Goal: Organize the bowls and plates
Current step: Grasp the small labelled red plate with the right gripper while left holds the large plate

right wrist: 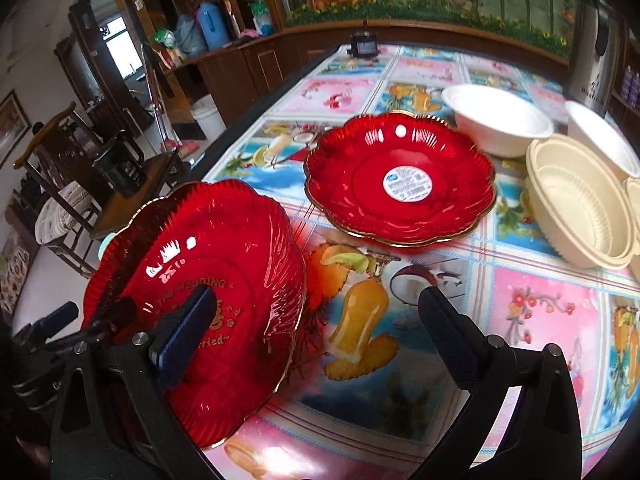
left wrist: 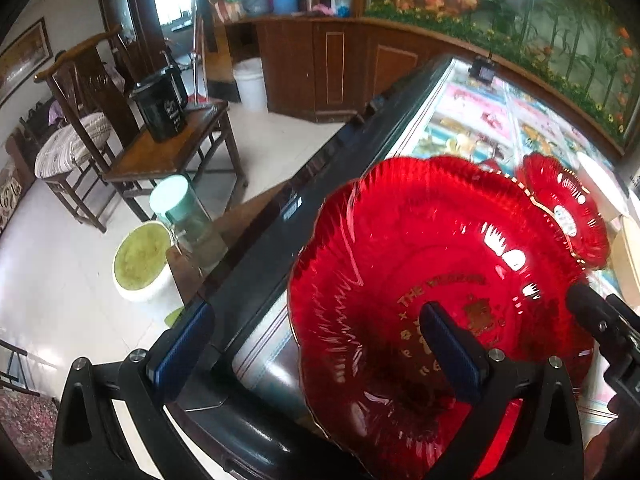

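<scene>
A red glass plate with gold lettering (left wrist: pixel 400 260) (right wrist: pixel 224 264) is tilted up near the table's left edge. My left gripper (left wrist: pixel 316 346) is open, its right finger (left wrist: pixel 448 352) lying over the plate's face. My right gripper (right wrist: pixel 318 336) is also open, its left finger (right wrist: pixel 188 328) in front of the same plate. What props the plate up is hidden. A second red plate with a white sticker (right wrist: pixel 400 180) (left wrist: pixel 568 200) lies flat further in. White bowls (right wrist: pixel 500 120) and nested cream bowls (right wrist: pixel 576 204) sit at the right.
The table wears a bright fruit-print cloth (right wrist: pixel 540 312) and has a black edge (left wrist: pixel 320 168). Below it on the floor stand a white bucket (left wrist: pixel 140 260), a lidded jar (left wrist: pixel 180 208) and a wooden side table with a black pot (left wrist: pixel 160 108). A tall urn (right wrist: pixel 592 40) stands back right.
</scene>
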